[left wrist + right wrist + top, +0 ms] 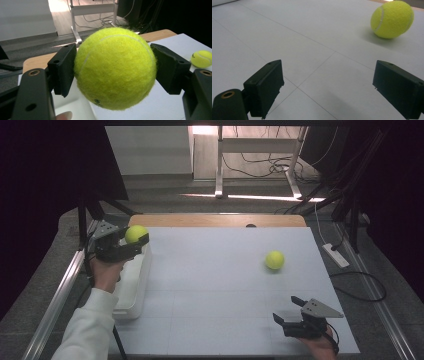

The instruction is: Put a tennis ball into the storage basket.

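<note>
Left gripper [131, 241] at the frame's left, jaws clamped on a ball [135, 233]; right gripper [288, 311] at lower right, jaws wide apart.

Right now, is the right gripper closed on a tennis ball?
No. The right gripper has its jaws spread wide with nothing between them, and the loose tennis ball lies on the white table beyond it.

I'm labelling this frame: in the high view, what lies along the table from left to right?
Left gripper holding a ball → white bin → loose ball → right gripper.
</note>
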Available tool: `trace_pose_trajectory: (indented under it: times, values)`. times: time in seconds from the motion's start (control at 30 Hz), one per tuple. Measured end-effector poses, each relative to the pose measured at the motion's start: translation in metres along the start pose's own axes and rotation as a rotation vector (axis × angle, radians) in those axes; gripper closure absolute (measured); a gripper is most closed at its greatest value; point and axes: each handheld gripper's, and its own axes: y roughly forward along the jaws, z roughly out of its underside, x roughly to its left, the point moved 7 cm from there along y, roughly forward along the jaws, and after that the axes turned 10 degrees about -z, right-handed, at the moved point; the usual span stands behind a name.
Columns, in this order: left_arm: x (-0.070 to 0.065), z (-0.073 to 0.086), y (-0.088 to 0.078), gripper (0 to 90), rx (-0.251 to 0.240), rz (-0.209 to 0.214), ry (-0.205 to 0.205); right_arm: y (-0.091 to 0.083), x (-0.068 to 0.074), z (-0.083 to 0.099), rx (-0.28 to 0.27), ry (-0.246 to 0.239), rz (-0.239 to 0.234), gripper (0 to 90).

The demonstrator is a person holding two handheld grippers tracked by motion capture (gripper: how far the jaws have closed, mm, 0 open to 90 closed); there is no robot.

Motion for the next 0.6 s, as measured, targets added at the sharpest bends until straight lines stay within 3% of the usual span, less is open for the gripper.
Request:
trace_pose_trajectory:
  times: [0.6]
  values:
    - [0.02, 0.003, -0.006, 26.3, 0.005, -0.048, 0.001, 0.001, 0.0, 0.0, 0.002, -0.001, 0.0, 9.1]
